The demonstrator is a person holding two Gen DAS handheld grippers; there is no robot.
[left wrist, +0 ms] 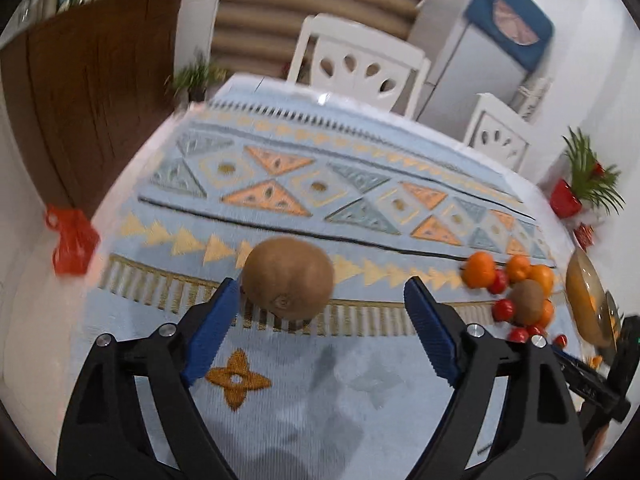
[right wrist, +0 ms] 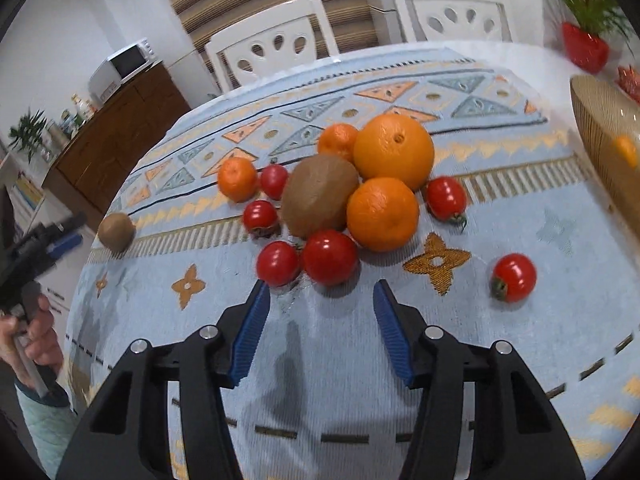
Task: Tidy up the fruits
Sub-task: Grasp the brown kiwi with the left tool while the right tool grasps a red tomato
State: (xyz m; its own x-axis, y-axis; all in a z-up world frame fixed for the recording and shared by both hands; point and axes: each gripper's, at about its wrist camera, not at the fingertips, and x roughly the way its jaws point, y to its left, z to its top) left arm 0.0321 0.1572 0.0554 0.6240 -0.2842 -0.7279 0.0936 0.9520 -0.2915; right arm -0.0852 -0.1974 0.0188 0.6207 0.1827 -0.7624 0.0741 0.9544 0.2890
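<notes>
At the centre of the right wrist view, the fruit pile [right wrist: 340,192] sits on the patterned cloth [right wrist: 520,340]: a kiwi [right wrist: 320,200] in the middle, a big orange [right wrist: 394,150] behind it, smaller oranges and red tomatoes touching all round. One tomato [right wrist: 513,283] lies apart at the right of the frame, another [right wrist: 446,198] just right of the pile. A second kiwi [right wrist: 116,231] lies alone at the left edge of that view; in the left wrist view the same kiwi fills the centre, just ahead of the left tongs [left wrist: 316,284], whose blue fingers stand wide apart and hold nothing. The left pad [left wrist: 218,320] is close beside the kiwi; whether it touches I cannot tell. The right tongs [right wrist: 320,290] are likewise wide open and empty, tips just short of the two nearest tomatoes. At the right edge a ribbed bowl [right wrist: 600,148] shows something orange inside, perhaps one fruit already placed.

By my judgement the sorting has barely begun: nearly all the fruit is loose on the cloth, and the lone kiwi looks like the next pick
</notes>
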